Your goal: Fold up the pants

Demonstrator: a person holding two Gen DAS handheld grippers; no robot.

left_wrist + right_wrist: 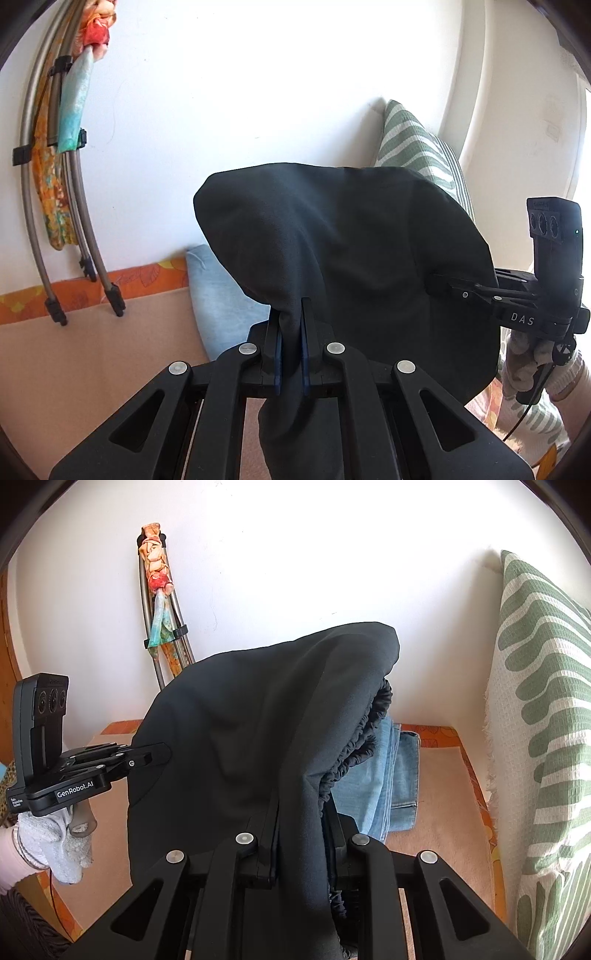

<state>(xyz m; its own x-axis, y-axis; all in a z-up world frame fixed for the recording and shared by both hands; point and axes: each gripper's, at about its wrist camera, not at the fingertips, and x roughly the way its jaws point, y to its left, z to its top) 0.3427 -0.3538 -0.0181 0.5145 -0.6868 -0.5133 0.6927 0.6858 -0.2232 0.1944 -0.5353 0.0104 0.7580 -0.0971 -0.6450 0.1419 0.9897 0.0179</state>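
- Left hand-held gripper [291, 332]: 2 fingers pinched together on a bunched edge of the black pants [343, 251], cloth squeezed between the blue pads [277, 363].
- Right hand-held gripper [299, 834]: fingers clamped on the pants' other edge, beside the gathered elastic waistband [354, 753]; cloth drapes over the fingers and hides the tips.
- Pants held up in the air between the 2 grippers, arching over both and hanging slack below them. Each gripper shows side-on in the other's view, biting the cloth.
- Gloved hands grip the handles: white knit glove [62, 842] on the left hand, a similar one [524, 358] on the right.
- Below and behind the pants: folded light-blue jeans [388, 775] lying on a peach surface [92, 369] with an orange leaf-pattern border [144, 278].
- Right side: green-and-white striped cushion [535, 701] leaning upright near the wall.
- Farthest: white wall [221, 92]; grey metal tubes [31, 184] leaning against it, colourful cloth [79, 99] tied on.
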